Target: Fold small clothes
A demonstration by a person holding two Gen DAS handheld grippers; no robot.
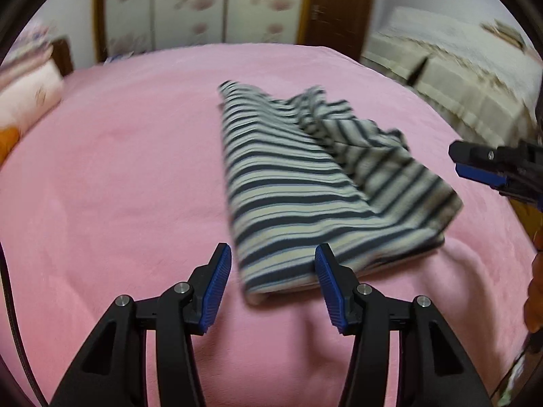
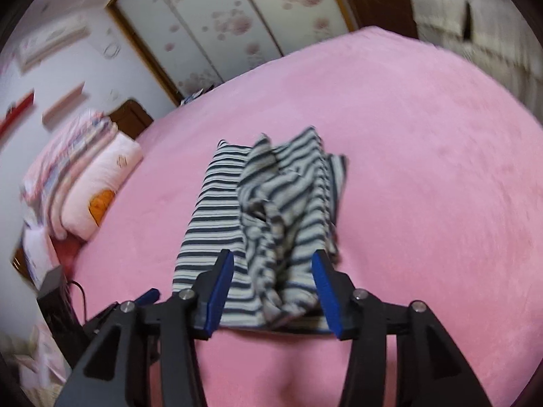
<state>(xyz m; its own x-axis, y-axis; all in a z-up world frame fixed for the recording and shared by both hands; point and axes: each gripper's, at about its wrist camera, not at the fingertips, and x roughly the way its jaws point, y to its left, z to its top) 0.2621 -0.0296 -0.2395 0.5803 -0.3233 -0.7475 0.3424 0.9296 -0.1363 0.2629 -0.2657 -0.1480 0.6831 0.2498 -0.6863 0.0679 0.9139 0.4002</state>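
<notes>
Evidently the striped garment (image 1: 305,183) had been laid out near the middle of the pink blanket (image 1: 118,169) so that both tools could work it from the near edge, with bare blanket all round it. It lay folded lengthwise into a long band: one flat, smooth panel on the left, and a rumpled flap bunched over the right half, which I judged was the fold not yet tidied. The left gripper (image 1: 273,254) hung over the blanket with its blue pads spread apart and nothing between them; the garment's near left corner lay just ahead of it and showed between the fingers, not touched by either pad as far as I could tell. The right gripper (image 2: 273,261) was likewise spread, its pads pinching nothing, and the crumpled near end of the garment (image 2: 264,224) sat directly in front of it, framed between the two fingers and running away from it toward the wardrobe doors (image 2: 217,20). Seen from the left gripper, the right one (image 1: 475,166) stood well off to the right, beyond the garment's right edge and apart from it. A stack of folded quilts (image 2: 81,183) sat far to the left, out of the way. Both views were smeared by blur, so the finer creases I could not make out.
</notes>
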